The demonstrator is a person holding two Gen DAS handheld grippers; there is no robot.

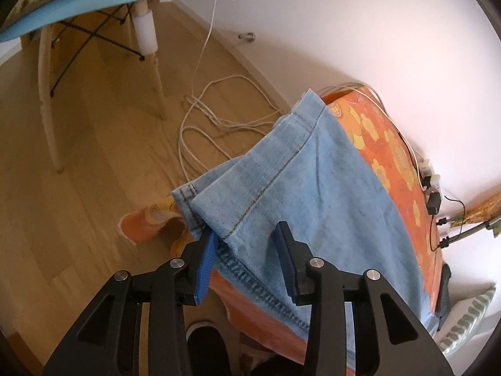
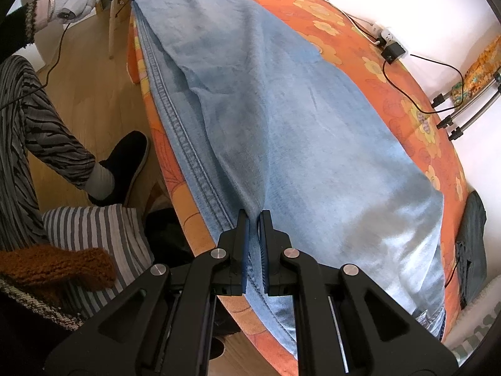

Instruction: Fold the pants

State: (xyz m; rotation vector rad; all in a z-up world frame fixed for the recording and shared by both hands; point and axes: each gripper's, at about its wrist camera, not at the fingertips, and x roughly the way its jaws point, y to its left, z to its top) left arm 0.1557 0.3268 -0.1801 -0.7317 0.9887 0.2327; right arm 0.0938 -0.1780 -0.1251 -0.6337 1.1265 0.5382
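Pants (image 2: 281,119) lie stretched lengthwise along the near side of the bench (image 2: 407,100), which wears an orange flowered cover, with their thick outer seam running close to the bench's front edge. The right tool (image 2: 254,219) is pinched tight on that seam edge near the wide end, its blue pads pressed together with denim between them. The left tool (image 1: 247,235) stands with its fingers spread apart at the leg-hem end, one pad just beside the hem's corner, the other resting on top of the cloth; it grips nothing, judging by the gap. That hem end overhangs the bench's corner above the wooden floor (image 1: 94,188).

To do this step well, the left tool should probably close on both layers at the hem corner, matching the right tool's hold on the same seam line. Then both should lift together, keeping the edge taut so the fold falls straight. A white cable (image 1: 200,125) loops on the floor beyond the hem; keep the cloth from dragging into it.
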